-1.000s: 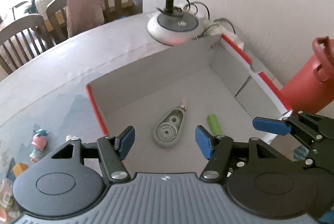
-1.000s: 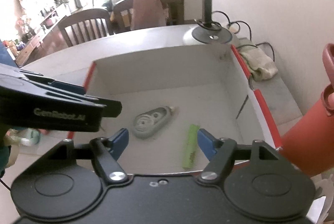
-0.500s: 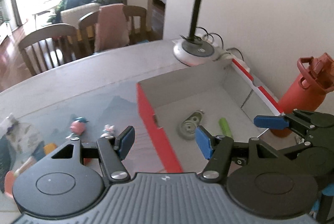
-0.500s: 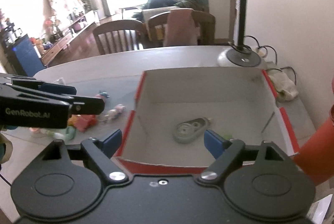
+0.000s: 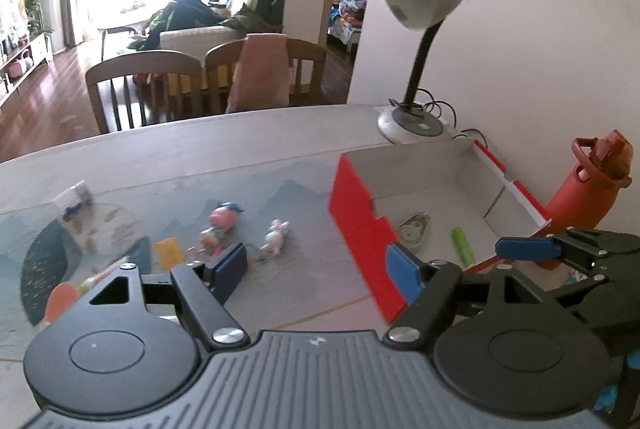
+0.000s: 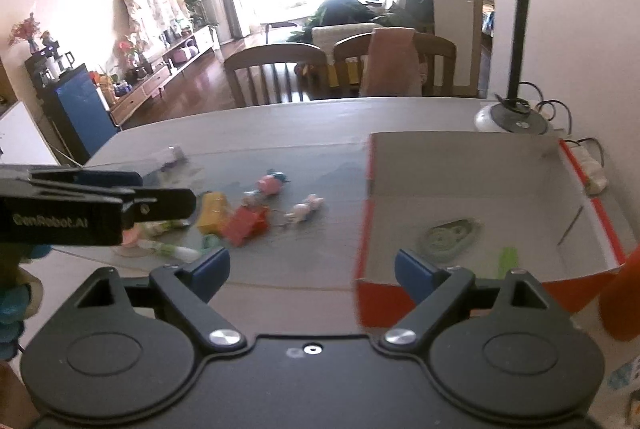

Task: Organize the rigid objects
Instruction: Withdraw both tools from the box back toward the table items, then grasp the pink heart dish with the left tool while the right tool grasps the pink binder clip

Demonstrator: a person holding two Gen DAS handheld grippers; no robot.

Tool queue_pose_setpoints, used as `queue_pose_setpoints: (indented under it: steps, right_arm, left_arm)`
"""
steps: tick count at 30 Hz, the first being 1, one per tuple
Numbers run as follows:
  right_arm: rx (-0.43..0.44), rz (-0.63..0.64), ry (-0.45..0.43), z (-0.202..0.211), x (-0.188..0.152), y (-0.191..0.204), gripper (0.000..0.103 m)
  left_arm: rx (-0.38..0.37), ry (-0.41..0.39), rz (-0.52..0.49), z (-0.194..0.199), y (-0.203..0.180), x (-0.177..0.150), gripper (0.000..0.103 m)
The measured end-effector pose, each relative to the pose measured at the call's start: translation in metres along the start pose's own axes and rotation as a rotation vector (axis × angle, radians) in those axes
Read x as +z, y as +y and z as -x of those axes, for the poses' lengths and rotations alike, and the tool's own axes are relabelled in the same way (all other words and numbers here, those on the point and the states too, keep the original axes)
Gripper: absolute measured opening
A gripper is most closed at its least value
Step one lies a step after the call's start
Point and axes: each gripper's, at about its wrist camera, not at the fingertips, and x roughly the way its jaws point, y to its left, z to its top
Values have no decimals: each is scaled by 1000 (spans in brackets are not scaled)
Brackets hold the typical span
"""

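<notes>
A red box [image 5: 360, 225] with a white inside stands on the right of the table. A grey correction tape dispenser [image 5: 414, 227] and a green tube [image 5: 462, 243] lie in it. Left of the box [image 6: 362, 249], small toys lie on a blue mat: a pink figure [image 5: 224, 217], a small white-pink figure [image 6: 304, 207], a yellow block [image 6: 214, 211] and a red block [image 6: 246, 225]. My left gripper [image 5: 318, 269] hovers over the mat near the box's front corner; its jaws are opening with nothing between them. My right gripper [image 6: 312, 269] hangs beside the box, jaws also opening and empty.
A desk lamp [image 5: 416, 109] stands behind the box by the wall. A red bottle [image 5: 580, 189] stands right of the box. A power strip [image 6: 592, 169] lies along the wall. Wooden chairs [image 6: 276, 73] line the table's far edge.
Both grippers have drawn back and up from over the box and swung left, so the toys on the mat came into view. Both pairs of jaws stand wider.
</notes>
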Motion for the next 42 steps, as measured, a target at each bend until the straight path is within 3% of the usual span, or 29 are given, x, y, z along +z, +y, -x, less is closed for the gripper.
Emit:
queue_pose_setpoints:
  steps: [11,16,24,29,34,37,42]
  right_arm:
    - [-27,-2,-4,-11,-18,74,92]
    - [-50,-16,-12,-15,-22,98,92]
    - [-68,-34,-7,-25,-27,134,92]
    - [-60,-18,14,-38,-25,148,92]
    - [-41,-8,26,-56,-21,157,92]
    - [-49,-12,26,-70,-17,157,92]
    - [-95,-5,21,-96,-8,152,92]
  left_arm:
    - [12,-20,45,41,84,-41,77]
    - [-1,-44,56,60,117,-60,83]
    - [-3,-41,65,71,163,-79,84]
    - [13,-42,81,69,186,-86,94]
    - [46,-32,101,58,203,-91,94]
    - [71,-8,107,48,214,-93,103]
    - [99,11,147,22,235,-91,103]
